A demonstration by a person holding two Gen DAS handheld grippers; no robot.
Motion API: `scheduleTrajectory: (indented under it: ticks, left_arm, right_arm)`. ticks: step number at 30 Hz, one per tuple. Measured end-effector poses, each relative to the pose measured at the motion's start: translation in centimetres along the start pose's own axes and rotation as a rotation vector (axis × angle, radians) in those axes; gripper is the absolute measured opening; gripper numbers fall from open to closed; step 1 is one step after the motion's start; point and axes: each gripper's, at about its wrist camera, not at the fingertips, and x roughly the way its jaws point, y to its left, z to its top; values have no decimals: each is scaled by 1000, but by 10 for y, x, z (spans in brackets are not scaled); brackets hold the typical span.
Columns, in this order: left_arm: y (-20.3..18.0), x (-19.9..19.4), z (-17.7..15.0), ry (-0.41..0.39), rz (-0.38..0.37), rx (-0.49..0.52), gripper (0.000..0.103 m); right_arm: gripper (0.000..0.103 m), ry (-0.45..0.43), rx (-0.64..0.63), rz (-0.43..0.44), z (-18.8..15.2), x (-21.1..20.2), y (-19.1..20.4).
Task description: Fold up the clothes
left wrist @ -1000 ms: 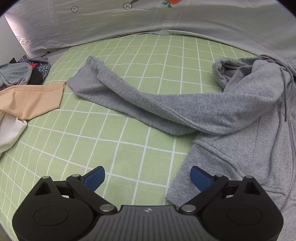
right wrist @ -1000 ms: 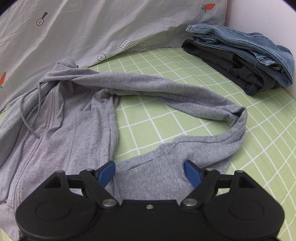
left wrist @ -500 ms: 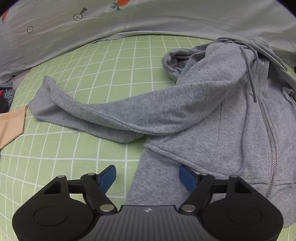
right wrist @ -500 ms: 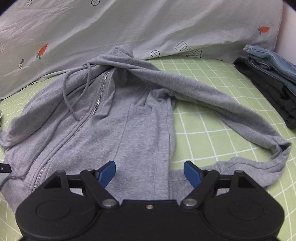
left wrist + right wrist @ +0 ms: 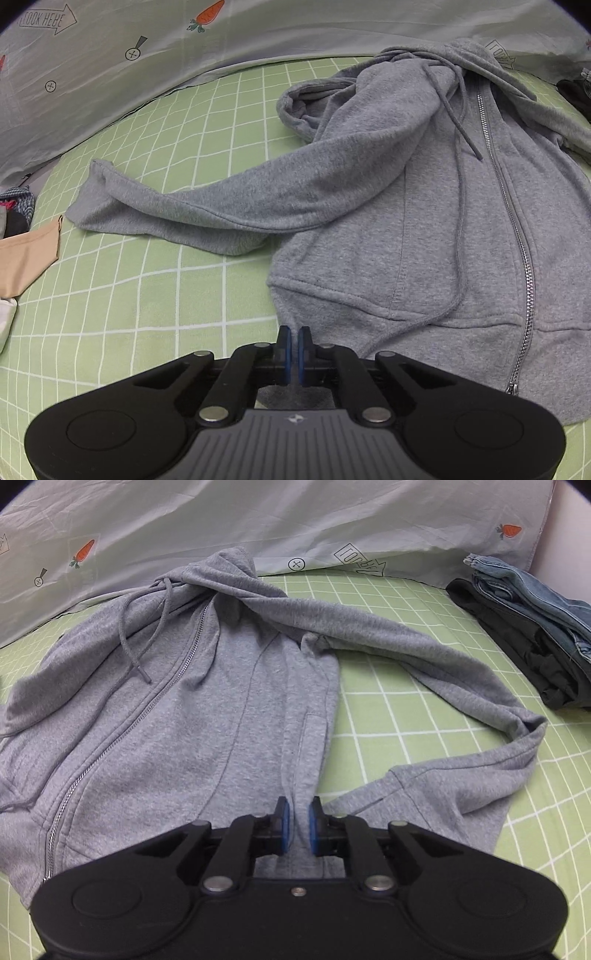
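Nearest, the left gripper [image 5: 294, 341] and the right gripper [image 5: 298, 821] each pinch a bottom corner of the grey hoodie [image 5: 424, 229], jaws nearly closed on cloth. Beyond, it lies zipped on the green checked sheet [image 5: 155, 280], sleeves sprawled. Probably hem-straightening; next calls for even tension.

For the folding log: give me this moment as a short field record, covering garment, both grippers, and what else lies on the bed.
garment: grey zip hoodie, spread front-up, sleeves out to both sides
left gripper: shut on the hoodie's hem corner
right gripper: shut on the hem at the other side
surface: green checked sheet
other items: folded jeans on dark clothes; beige garment
fold state: not yet folded
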Motion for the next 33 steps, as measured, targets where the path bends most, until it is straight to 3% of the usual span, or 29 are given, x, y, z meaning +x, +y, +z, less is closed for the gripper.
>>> scheduleTrajectory:
  ticks: [8,11,13,17,19,21,23,29,31,33]
  left_arm:
    - [13,-34,-62,85,-68,-118,4]
    - [23,-37,-61,95,-90,-162,10]
    - [29,-42,-53,72,-92,-180,10]
    - [44,-53,-29,-5,-69,-209,39]
    - [52,-58,-16,-49,-52,-221,51]
    - [61,-56,2,-80,-48,-233,62]
    - [66,-44,23,-88,-51,-231,66]
    - [65,4,81,-68,-84,-206,71]
    - [62,23,98,-43,-110,-203,72]
    - [56,43,109,-14,-86,-191,72]
  right_arm:
    - [12,47,-77,8,-35,-32,-4]
    - [23,56,-80,8,-33,-36,-5]
    - [44,31,-87,-15,-24,-35,-3]
    - [68,-19,-102,-60,-6,-35,3]
    - [99,-68,-127,-65,13,-31,11]
    - [102,-120,-155,-68,33,-27,20]
    - [102,-156,-191,-64,60,-18,31]
    - [102,-238,-256,-18,140,19,71]
    - [102,-235,-279,29,162,33,86]
    - [102,-215,-314,49,176,51,101]
